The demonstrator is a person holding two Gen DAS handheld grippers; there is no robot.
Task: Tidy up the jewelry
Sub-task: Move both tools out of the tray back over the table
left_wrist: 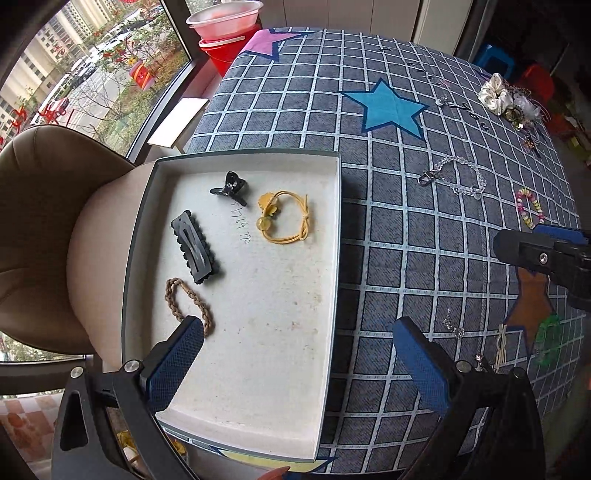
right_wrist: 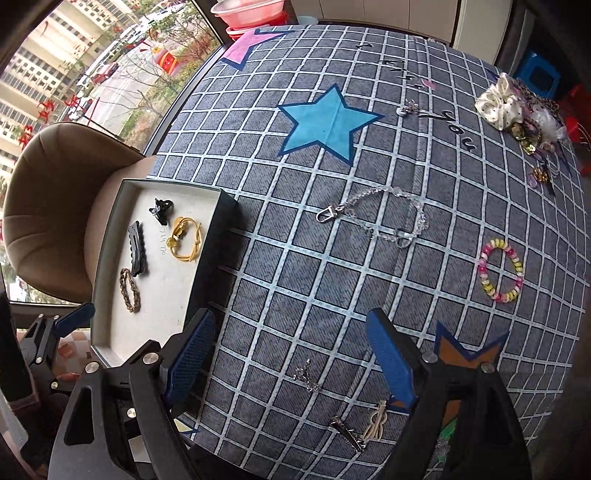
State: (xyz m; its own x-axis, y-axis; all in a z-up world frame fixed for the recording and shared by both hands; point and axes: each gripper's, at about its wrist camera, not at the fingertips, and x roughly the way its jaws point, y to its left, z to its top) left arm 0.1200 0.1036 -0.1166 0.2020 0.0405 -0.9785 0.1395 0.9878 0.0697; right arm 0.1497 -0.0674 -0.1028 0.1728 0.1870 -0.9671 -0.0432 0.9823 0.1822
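A white tray (left_wrist: 291,417) at the table's left edge holds a black claw clip (left_wrist: 229,186), a yellow cord bracelet (left_wrist: 286,218), a black snap clip (left_wrist: 195,251) and a brown braided band (left_wrist: 190,304). My left gripper (left_wrist: 299,360) is open and empty over the tray's near end. My right gripper (right_wrist: 291,354) is open and empty above a small silver earring (right_wrist: 306,376). On the cloth lie a clear bead chain (right_wrist: 384,218), a pink-yellow bead bracelet (right_wrist: 500,271), a metal clip (right_wrist: 349,432) and a cream bow (right_wrist: 376,421).
A checked blue cloth with stars (right_wrist: 325,125) covers the table. A pile of scrunchies and trinkets (right_wrist: 517,110) sits far right. A brown chair (left_wrist: 44,206) stands left of the tray. Red and pink basins (left_wrist: 225,26) stand by the window.
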